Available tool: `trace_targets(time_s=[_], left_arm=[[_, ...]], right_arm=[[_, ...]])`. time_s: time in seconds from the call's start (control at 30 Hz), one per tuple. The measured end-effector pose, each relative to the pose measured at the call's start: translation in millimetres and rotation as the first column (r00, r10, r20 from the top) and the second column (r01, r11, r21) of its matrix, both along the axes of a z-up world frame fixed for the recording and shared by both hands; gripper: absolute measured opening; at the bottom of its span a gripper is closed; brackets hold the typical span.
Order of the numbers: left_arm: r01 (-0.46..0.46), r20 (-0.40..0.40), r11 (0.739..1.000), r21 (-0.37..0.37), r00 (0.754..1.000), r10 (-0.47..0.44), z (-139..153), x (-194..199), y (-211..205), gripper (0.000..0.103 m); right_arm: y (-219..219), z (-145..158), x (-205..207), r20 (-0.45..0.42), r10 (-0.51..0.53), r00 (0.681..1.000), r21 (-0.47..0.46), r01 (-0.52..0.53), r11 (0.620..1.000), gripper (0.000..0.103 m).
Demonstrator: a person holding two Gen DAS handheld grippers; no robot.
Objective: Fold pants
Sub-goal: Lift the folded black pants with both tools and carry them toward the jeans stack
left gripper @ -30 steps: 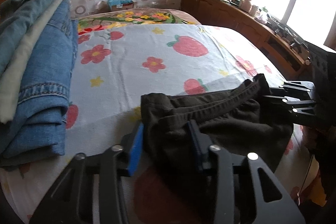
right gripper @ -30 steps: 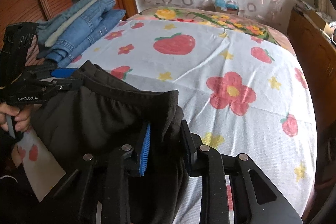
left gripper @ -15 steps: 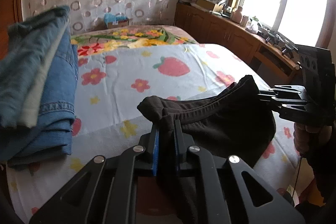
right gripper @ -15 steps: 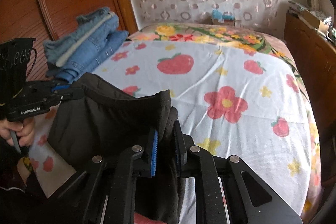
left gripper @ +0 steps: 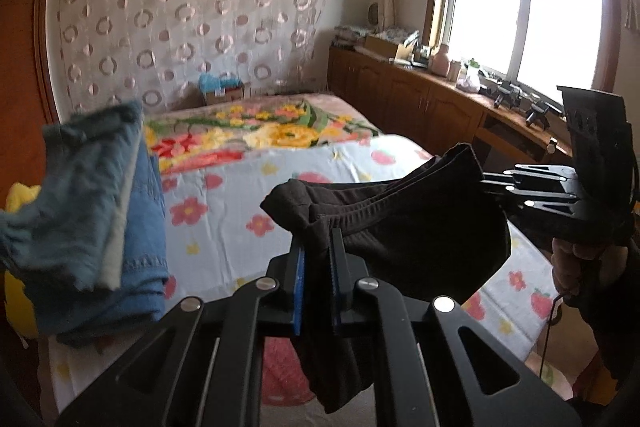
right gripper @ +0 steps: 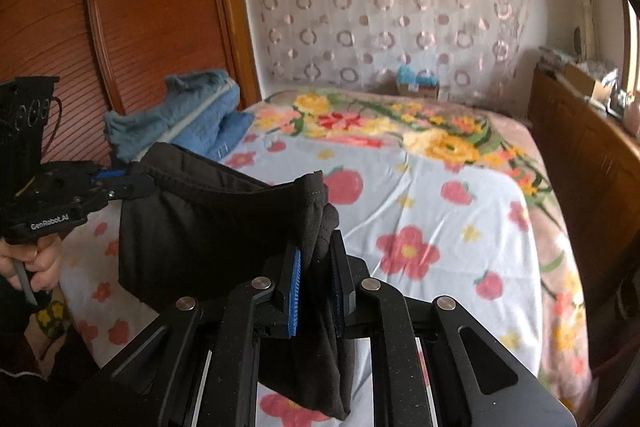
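Black pants [left gripper: 400,227]: waistband now being clamped by left gripper [left gripper: 316,267] and right gripper [right gripper: 316,275]; being lifted off bed [right gripper: 440,211], readied for folding.

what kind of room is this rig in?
Almost certainly a home bedroom: a bed with a strawberry-and-flower sheet, a stack of folded jeans on it, and a low wooden cabinet under the window crowded with household clutter.
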State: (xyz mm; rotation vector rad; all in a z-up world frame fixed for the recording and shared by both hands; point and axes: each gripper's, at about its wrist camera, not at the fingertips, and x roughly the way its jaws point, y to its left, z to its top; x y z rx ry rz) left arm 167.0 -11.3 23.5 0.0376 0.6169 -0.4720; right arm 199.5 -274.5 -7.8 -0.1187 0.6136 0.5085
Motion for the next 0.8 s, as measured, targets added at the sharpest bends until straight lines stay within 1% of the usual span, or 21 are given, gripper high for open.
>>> trace_targets(time_s=[0.17,0.33,0.6,0.8], left_arm=[[-0.015,0.052,1.0,0.002,0.999,0.015,20.9,-8.2,6.2,0.007],[-0.039,0.09,0.999,0.004,0.995,0.039,32.9,-13.8,16.9,0.007],[-0.084,0.117,0.996,0.013,0.99,0.082,38.7,-19.7,34.8,0.007],[-0.134,0.12,0.991,0.01,0.984,0.132,40.4,-20.5,51.2,0.007]], right_arm=[[6.8,19.9,-6.1,0.053,0.011,0.999,0.001,-0.011,1.0,0.01],[14.5,33.6,-8.9,0.091,0.035,0.995,-0.005,-0.035,0.999,0.01],[33.0,47.6,-6.9,0.132,0.084,0.988,-0.013,-0.083,0.997,0.01],[53.7,51.0,6.1,0.132,0.13,0.983,-0.02,-0.128,0.992,0.01]])
